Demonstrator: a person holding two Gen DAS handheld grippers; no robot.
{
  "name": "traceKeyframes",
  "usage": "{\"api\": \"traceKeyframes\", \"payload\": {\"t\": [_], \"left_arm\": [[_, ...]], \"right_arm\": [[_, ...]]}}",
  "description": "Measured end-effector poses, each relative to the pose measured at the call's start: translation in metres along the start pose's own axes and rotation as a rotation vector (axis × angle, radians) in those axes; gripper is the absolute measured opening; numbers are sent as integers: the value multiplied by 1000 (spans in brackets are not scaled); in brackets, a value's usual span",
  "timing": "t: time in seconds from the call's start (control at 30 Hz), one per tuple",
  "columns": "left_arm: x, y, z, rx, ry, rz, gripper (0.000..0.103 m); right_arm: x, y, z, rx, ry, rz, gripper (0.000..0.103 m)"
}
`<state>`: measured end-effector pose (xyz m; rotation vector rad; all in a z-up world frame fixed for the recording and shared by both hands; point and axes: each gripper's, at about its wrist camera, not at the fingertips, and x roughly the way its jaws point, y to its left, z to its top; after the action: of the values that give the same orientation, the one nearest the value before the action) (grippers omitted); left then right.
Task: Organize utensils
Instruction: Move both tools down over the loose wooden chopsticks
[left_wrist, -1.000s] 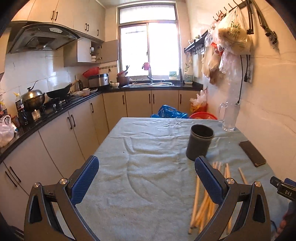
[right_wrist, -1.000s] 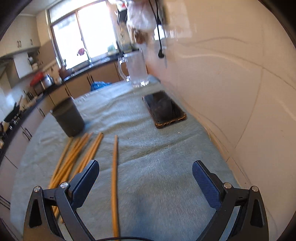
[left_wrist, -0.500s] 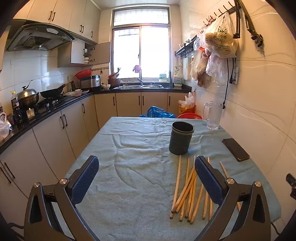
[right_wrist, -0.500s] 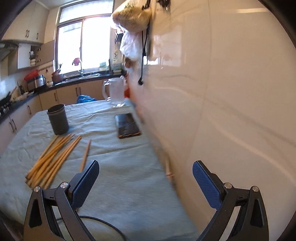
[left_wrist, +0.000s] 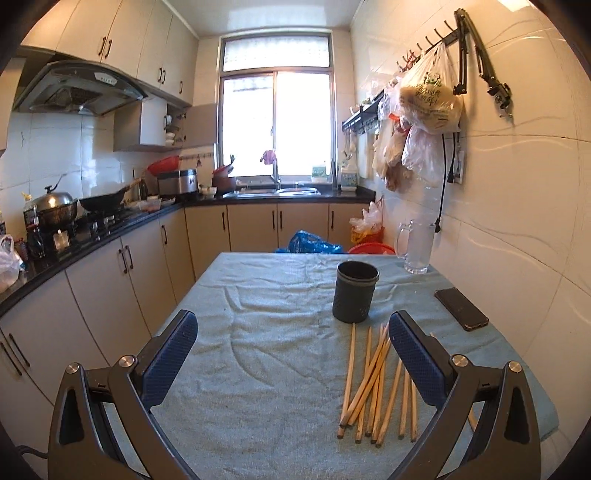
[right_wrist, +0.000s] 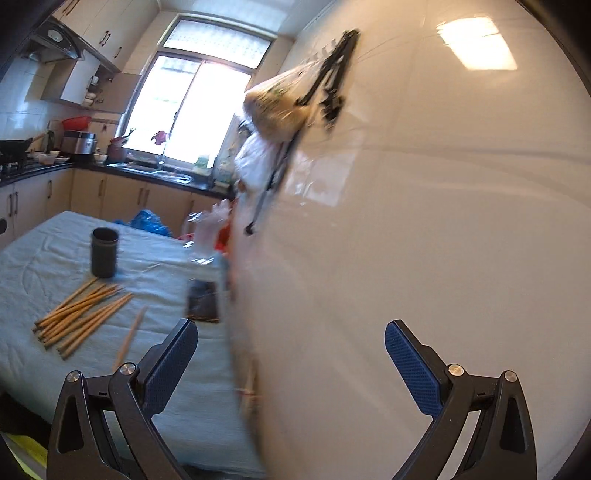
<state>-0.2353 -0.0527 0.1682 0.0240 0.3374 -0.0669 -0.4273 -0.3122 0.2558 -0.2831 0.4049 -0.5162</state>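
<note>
From the left wrist, the left tongs (left_wrist: 291, 338) hang wide and empty over the near half of the cloth-covered counter (left_wrist: 258, 369). The chopsticks (left_wrist: 373, 384) lie fanned toward the near right corner, tips pointing at the dark holder cup (left_wrist: 354, 291), which stands upright just beyond them, probably so each can go straight in. A phone (left_wrist: 461, 308) rests by the right edge. Compared with a second ago, this view has pulled back and centred.

From the right wrist, the right tongs (right_wrist: 290, 345) are wide and empty, now facing the wall tile; chopsticks (right_wrist: 79, 314) and cup (right_wrist: 104, 257) have slid to the frame's left.
</note>
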Motion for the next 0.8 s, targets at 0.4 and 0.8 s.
{"api": "traceKeyframes", "payload": {"t": [0.4, 0.8], "left_arm": [[9, 8, -12, 55, 23, 90, 103], [37, 11, -27, 54, 121, 94, 103]], "right_arm": [[78, 66, -20, 201, 132, 328, 103], [132, 164, -17, 303, 244, 546, 103]]}}
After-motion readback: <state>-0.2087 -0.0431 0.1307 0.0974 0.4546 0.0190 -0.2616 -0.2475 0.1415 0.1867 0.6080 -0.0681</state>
